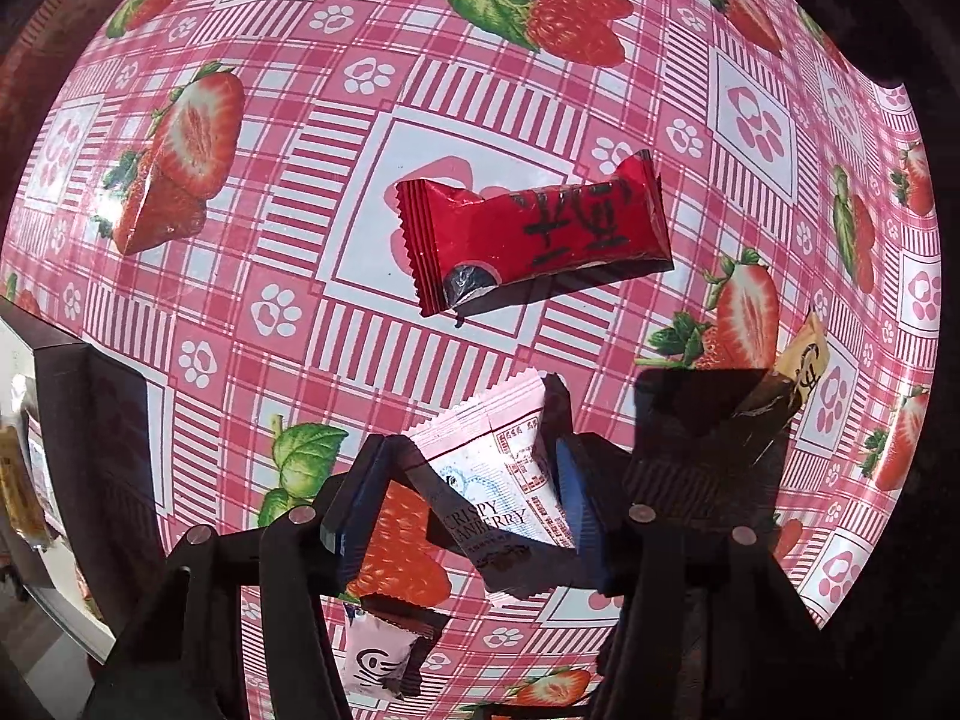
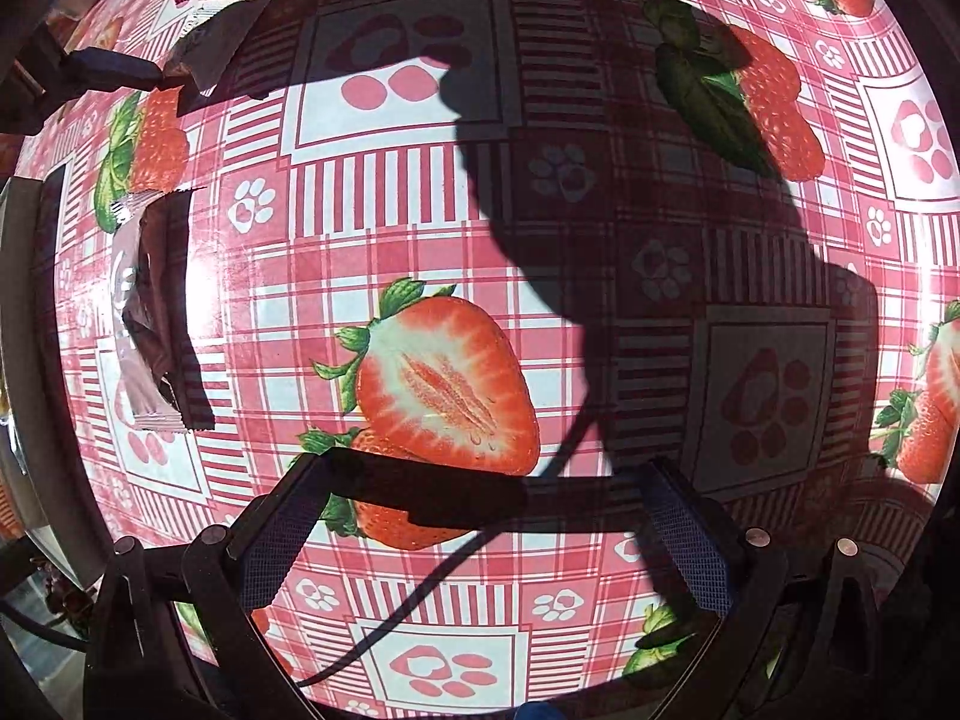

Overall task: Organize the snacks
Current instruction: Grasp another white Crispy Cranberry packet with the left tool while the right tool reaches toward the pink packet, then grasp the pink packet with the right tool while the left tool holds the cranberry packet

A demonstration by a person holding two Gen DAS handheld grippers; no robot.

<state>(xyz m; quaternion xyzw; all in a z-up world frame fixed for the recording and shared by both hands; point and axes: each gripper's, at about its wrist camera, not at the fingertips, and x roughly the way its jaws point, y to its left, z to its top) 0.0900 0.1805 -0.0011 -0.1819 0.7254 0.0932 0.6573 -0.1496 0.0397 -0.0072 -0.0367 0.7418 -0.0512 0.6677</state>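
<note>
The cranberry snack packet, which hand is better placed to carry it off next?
Left. The cranberry packet sits between the left gripper's fingers, while the right gripper hangs open over bare tablecloth with nothing between its fingers.

Your left gripper [image 1: 462, 486] points straight down, pads pinching something; your right gripper [image 2: 480, 540] hangs downward, jaws spread, empty.

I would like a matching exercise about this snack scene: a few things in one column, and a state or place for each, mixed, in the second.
Column 1
1. left gripper
2. right gripper
3. red snack packet
4. cranberry packet

Column 2
a. lies alone on the tablecloth
b. open, nothing between the fingers
c. between two fingers
d. around a pale packet

Pairs: 1-d, 2-b, 3-a, 4-c
</note>
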